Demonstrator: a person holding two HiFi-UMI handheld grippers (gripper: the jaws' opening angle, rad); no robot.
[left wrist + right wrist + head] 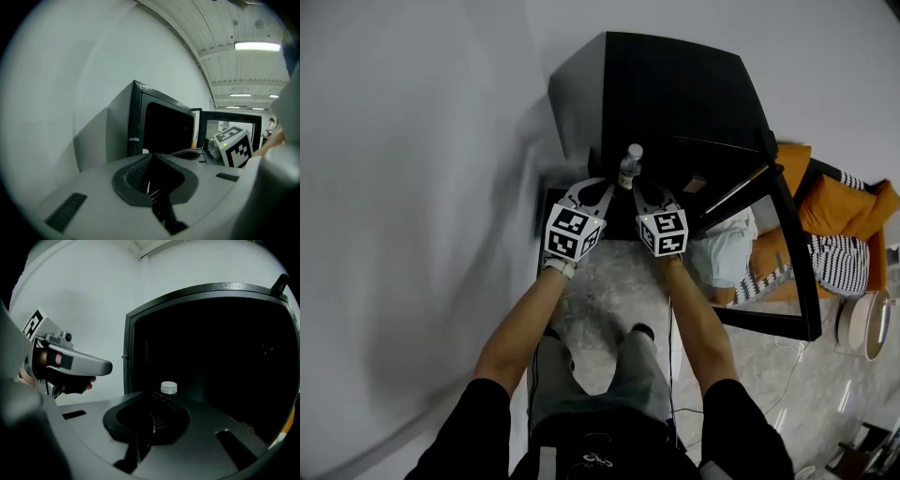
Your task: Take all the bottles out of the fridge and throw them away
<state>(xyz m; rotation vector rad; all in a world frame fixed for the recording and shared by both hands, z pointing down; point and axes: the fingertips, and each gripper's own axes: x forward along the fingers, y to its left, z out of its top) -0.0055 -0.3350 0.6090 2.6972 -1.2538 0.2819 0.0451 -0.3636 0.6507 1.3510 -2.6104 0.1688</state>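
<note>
Left tool (602,188), right tool (639,189) closed, empty; bottle (629,167) whole in head view, cap (168,388) alone in right gripper view.

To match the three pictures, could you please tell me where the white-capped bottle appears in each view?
Head view: the bottle stands upper middle, at the black fridge's open front.
Left gripper view: it cannot be made out.
Right gripper view: only its white cap shows, just above the jaws.
Shared landmark: the black fridge, seen in all three.
</note>
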